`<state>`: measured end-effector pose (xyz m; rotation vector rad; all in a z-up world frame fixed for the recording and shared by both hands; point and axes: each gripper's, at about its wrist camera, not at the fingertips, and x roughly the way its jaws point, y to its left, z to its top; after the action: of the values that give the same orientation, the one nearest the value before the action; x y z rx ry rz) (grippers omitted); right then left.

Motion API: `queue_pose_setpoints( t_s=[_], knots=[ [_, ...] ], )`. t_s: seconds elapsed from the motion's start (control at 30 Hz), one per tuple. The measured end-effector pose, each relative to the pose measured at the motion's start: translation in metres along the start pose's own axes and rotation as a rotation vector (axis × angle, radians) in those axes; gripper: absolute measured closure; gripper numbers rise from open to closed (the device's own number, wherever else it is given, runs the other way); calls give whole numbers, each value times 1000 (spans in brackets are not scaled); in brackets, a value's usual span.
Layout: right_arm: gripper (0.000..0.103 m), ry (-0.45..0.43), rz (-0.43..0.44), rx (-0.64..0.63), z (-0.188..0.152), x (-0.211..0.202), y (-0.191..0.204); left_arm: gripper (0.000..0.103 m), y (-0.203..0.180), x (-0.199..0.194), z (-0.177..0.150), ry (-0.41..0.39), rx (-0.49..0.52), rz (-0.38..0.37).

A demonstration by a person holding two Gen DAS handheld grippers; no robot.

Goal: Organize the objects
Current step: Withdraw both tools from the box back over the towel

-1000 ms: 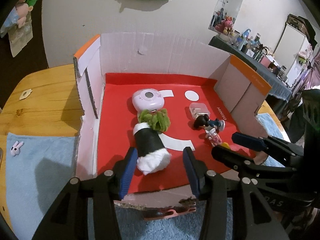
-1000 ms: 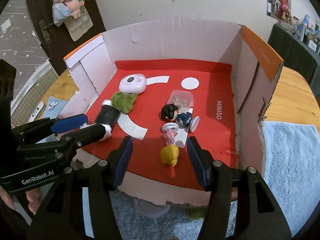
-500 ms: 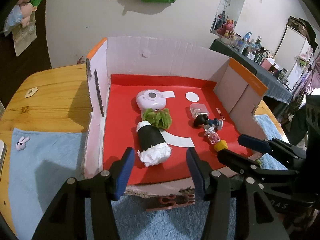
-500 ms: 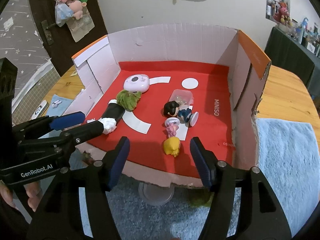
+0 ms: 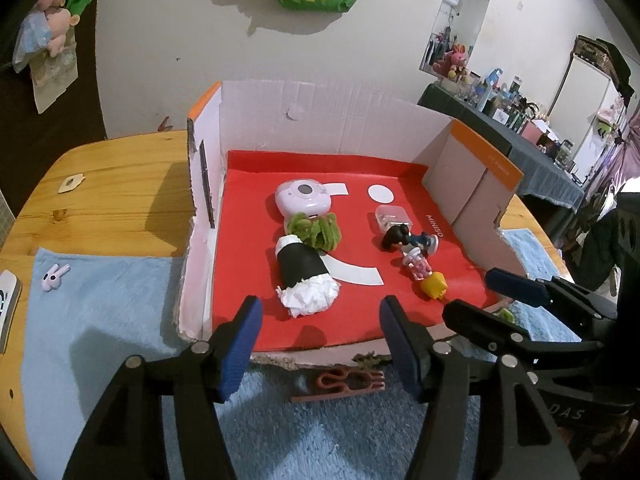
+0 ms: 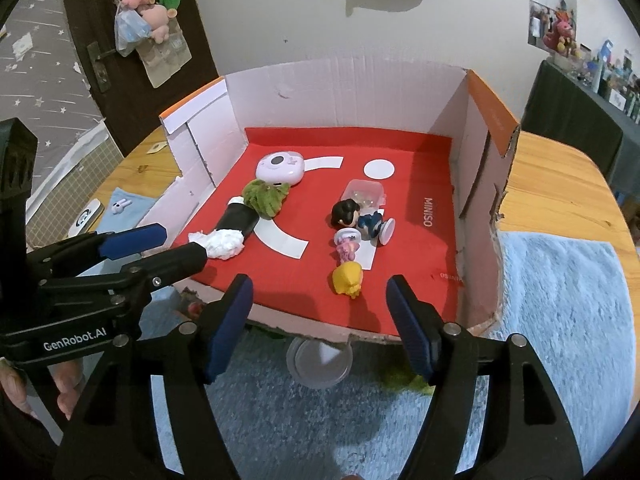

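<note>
Both grippers have drawn back from the open cardboard box with red floor (image 5: 248, 240). The left gripper (image 5: 320, 344) gapes empty, the black-and-white plush roll (image 5: 304, 276) at 12 o'clock; the right gripper (image 6: 320, 320) (likewise spread) faces the yellow-headed figurine (image 6: 347, 278).

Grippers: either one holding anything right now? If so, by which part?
Nothing is held. The left gripper and right gripper are both open, hovering short of the cardboard box.

Wooden table (image 5: 120, 184) bears blue towel (image 5: 100, 320) and cardboard box (image 5: 320, 116).
</note>
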<state>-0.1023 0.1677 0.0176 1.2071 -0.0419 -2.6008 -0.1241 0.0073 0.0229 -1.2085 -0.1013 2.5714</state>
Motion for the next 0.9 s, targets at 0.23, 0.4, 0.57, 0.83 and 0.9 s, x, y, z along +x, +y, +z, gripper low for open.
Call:
queue_pose_setpoints(
  t_s=[0.23, 0.4, 0.57, 0.83, 0.9],
  knots=[
    [34, -19, -5, -1, -6, -11, 2, 32, -1, -9, -7, -15, -3, 7],
    [31, -35, -11, -5, -11, -19, 5, 32, -3, -16, -12, -22, -3, 6],
    [29, -41, -13, -5, -16, -26, 8, 31, -4, -23, -18, -29, -4, 7],
    [28, -45, -18, -2, -28, -35, 11, 25, -6, -33, -29, -45, -6, 13],
    [26, -46, -18, -2, -31, -36, 11, 24, -7, -34, -32, -45, -8, 12]
  ],
)
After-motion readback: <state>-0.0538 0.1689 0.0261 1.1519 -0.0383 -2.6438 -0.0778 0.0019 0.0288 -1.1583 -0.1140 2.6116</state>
